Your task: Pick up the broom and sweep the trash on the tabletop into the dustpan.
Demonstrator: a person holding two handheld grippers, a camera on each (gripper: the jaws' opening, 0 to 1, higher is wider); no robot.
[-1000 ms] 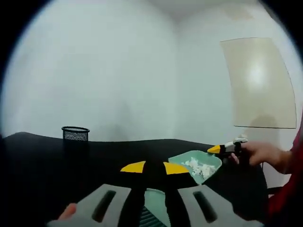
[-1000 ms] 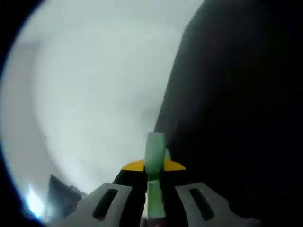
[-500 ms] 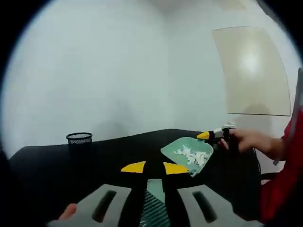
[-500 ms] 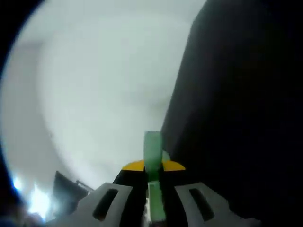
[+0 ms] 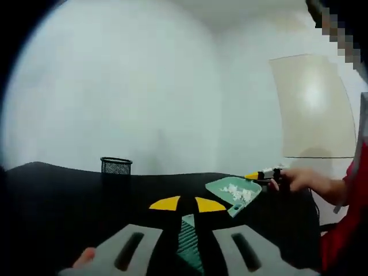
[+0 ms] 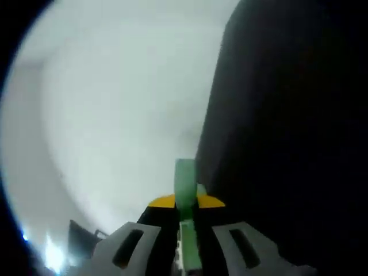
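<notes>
Dustpan, pale green plastic, held up above the black tabletop in the left gripper view, off to the right of that view's own yellow-tipped jaws. White scraps of paper trash lying inside the pan, bunched toward its lower part. Pan gripped at its far right end by the right gripper, yellow tip showing, with a bare hand behind it and a red sleeve at the view's right edge.

Left gripper in the foreground, jaws drawn close together and pinching a ribbed green broom handle that rises between them from the bottom of the view. Brush end not in sight. Dustpan beyond and to the right of this gripper's tips, apart from them, not touching the broom handle. Fingertip just visible at lower left beside the grey gripper body.

Black wire-mesh pen cup standing upright on the far side of the tabletop, left of centre, well apart from the pan. Pale beige panel on the white wall at right.

In the right gripper view, right gripper closed on the flat pale green dustpan handle, which sticks up between the yellow tips. Tilted scene behind: white wall on the left, dark tabletop on the right.
</notes>
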